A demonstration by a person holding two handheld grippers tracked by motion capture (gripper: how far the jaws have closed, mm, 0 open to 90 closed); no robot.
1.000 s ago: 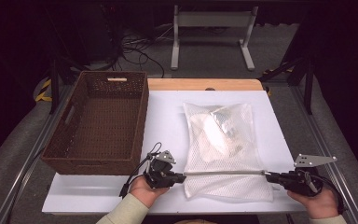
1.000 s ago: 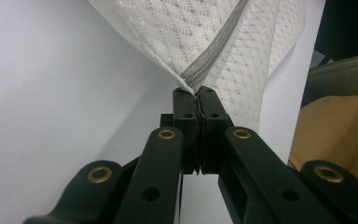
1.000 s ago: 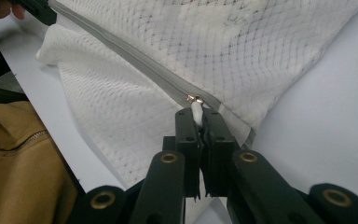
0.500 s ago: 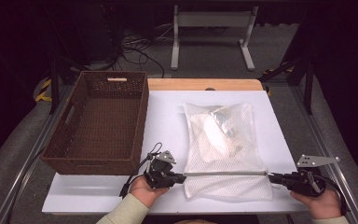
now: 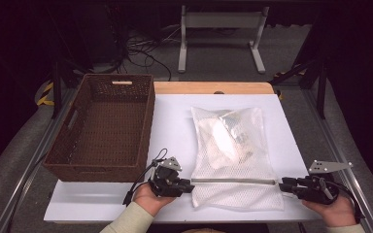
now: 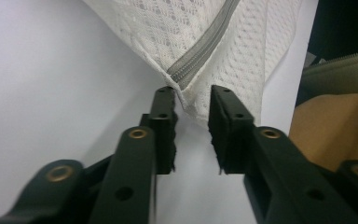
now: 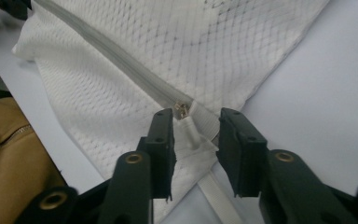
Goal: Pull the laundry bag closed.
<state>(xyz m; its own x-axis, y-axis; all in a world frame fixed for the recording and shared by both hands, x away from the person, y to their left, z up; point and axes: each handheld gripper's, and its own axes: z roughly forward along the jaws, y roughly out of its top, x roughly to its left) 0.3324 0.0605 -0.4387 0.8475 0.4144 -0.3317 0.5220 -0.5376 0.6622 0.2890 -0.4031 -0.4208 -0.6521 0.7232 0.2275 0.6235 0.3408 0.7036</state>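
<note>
Basket (image 5: 104, 128) sits left of mesh bag (image 5: 233, 155); both grippers (image 5: 190, 185) (image 5: 282, 185), just opening, flank its zipper (image 5: 234, 181) ends unclamped.

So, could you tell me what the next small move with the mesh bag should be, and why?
Probably draw both grippers back from the mesh laundry bag. The zipper looks closed, and the left gripper and right gripper have just been opening, the bag's ends between them unpinched.

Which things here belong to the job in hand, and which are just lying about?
In the job:
- white mesh bag, lying flat on the table
- its grey zipper, with one gripper at each end
- left gripper, jaws just opened off the bag's corner
- right gripper, jaws just opened, zipper pull between them

Lying about:
- brown wicker basket
- white table
</note>
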